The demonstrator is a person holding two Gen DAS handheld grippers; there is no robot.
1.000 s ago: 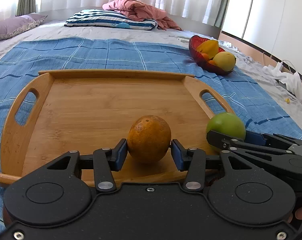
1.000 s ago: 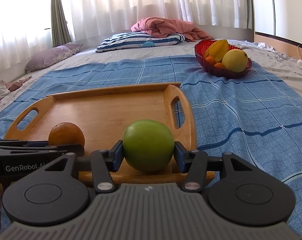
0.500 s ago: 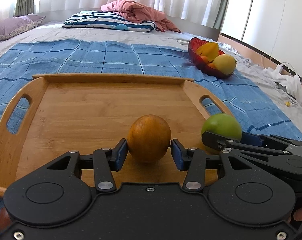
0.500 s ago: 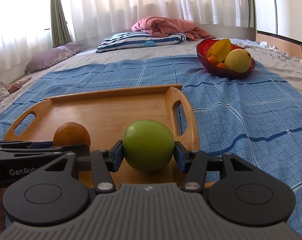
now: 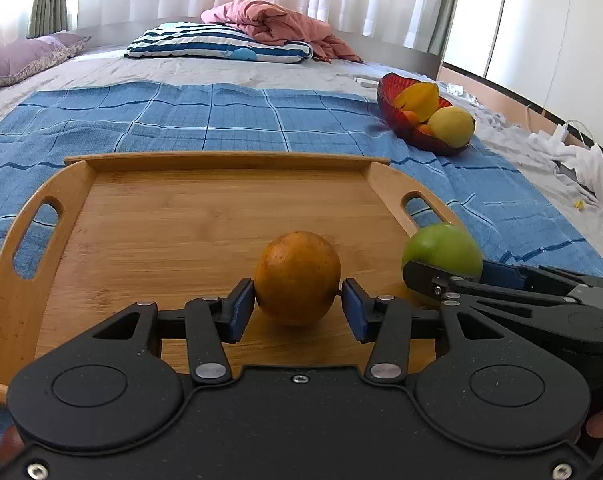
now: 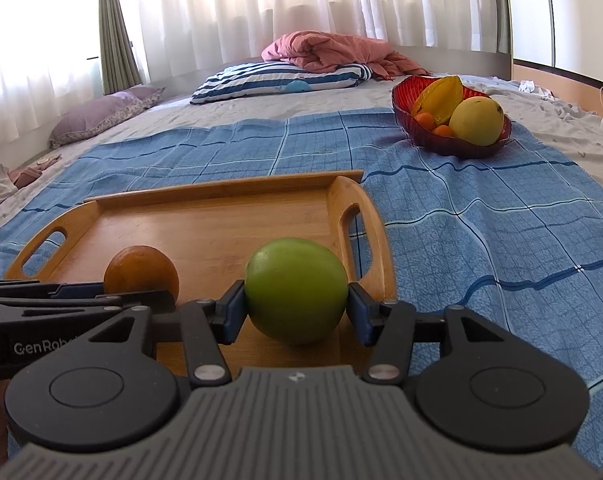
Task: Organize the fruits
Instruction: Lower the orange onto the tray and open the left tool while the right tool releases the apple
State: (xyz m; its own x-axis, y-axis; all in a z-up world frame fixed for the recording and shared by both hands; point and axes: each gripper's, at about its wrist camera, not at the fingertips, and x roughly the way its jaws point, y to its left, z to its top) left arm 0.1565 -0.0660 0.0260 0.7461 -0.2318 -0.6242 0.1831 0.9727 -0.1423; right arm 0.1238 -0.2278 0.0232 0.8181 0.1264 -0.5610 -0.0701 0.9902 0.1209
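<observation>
Since a second ago both sets of fingers have been opening: the right gripper (image 6: 296, 308) has let go of the green apple (image 6: 296, 290), with a thin gap now showing at its right pad, and the left gripper (image 5: 297, 310) has eased off the orange (image 5: 297, 278), where a sliver of tray shows between the fruit and the right pad. Both fruits have settled onto the wooden tray (image 5: 173, 216), which looks lower and fuller in the left wrist view than it did before.

The orange sits on the tray's near part, between the left gripper's parted fingers; its left pad is at the fruit's skin, though whether it presses cannot be told. The apple rests at the tray's near right corner, just inside the right handle, between the right gripper's parted fingers. The two fruits lie side by side, near each other but apart.

The tray lies on a blue checked blanket (image 6: 481, 216) spread over the bed. Farther back and to the right, on the same blanket, stands a red bowl (image 6: 451, 142) with a yellow fruit, a starfruit and small oranges. A striped pillow (image 5: 217, 44) and a pink quilt (image 5: 277, 24) lie by the curtains.
</observation>
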